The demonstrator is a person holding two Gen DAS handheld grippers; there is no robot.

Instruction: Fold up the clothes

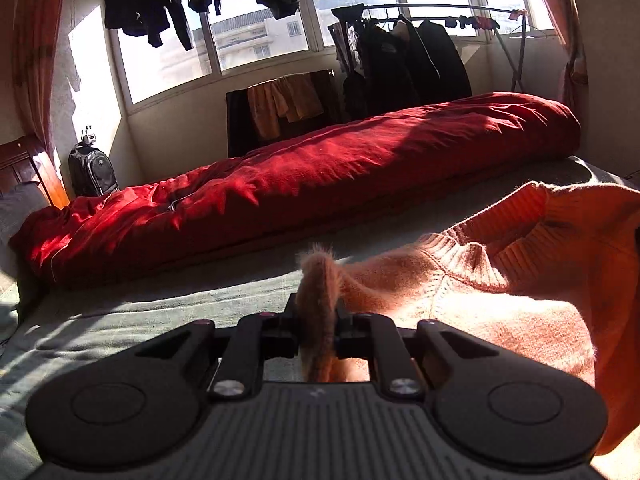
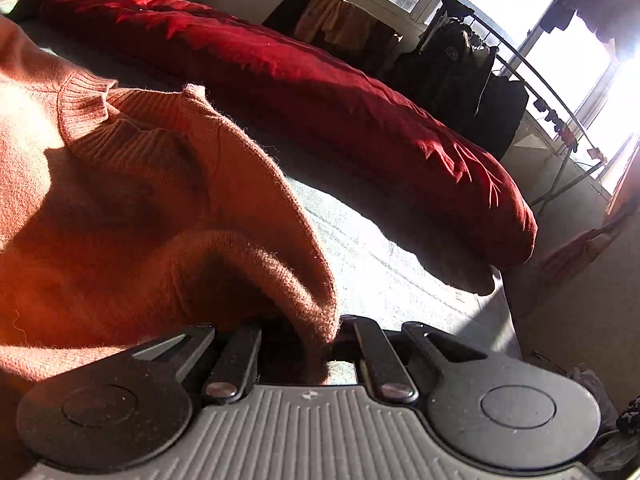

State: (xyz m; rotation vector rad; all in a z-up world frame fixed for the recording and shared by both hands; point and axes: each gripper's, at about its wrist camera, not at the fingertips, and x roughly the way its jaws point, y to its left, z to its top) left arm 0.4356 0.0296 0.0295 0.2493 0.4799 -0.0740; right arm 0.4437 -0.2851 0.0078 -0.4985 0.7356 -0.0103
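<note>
Backpack [image 1: 90, 172] only leftward, beyond sweater [image 1: 500, 280]

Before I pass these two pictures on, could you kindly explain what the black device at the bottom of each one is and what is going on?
Each picture comes from a camera mounted on a hand-held claw; a person carries one in each hand. The left claw is shut on a pinch of an orange sweater, seen again from the right claw, which is shut on another fold of it. The sweater hangs over a bed. A rolled red quilt lies along the bed's far side, below the window.
</note>
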